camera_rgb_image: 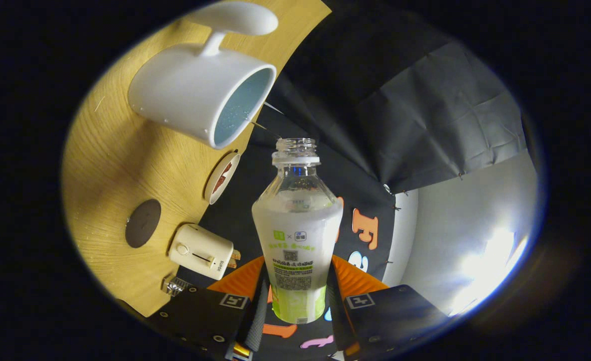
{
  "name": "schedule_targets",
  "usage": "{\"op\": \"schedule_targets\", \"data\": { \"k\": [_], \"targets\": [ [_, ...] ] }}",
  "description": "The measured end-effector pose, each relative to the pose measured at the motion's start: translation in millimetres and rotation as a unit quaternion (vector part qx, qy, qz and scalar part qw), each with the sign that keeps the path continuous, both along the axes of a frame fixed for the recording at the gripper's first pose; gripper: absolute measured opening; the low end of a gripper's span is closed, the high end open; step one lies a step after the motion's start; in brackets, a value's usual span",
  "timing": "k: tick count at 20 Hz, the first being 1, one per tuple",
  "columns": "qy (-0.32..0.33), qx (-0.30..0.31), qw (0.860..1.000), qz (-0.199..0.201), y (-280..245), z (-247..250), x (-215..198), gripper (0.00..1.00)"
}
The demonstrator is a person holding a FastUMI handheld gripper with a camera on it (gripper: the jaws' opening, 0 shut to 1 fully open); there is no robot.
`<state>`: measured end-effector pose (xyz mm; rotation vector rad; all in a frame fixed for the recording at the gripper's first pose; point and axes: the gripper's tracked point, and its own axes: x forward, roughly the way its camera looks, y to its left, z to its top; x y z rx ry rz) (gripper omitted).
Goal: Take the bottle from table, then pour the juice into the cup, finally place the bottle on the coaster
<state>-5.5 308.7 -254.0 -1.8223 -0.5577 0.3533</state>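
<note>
Bottle uncapped, clamped between gripper fingers; cup beyond it.

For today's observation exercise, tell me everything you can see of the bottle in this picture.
The bottle is clear plastic with its cap off, showing a ribbed threaded neck and collar. A pale label with green print wraps its body. It is held between the two fingers of the gripper, which press on its lower part from both sides. The view is rolled, so the bottle seems tipped relative to the table. Its open mouth is near the white cup but apart from it.
</note>
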Motion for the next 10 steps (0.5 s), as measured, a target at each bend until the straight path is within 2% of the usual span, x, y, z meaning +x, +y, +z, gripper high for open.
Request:
{"op": "schedule_targets", "data": {
  "k": [2,6,10],
  "targets": [
    [0.041,0.024,0.999,-0.018,-4,-15,-1,0.56],
    [0.082,0.059,0.994,-0.035,-4,-31,-5,0.56],
    [0.160,0.165,0.971,-0.064,-7,-32,7,0.56]
  ]
}}
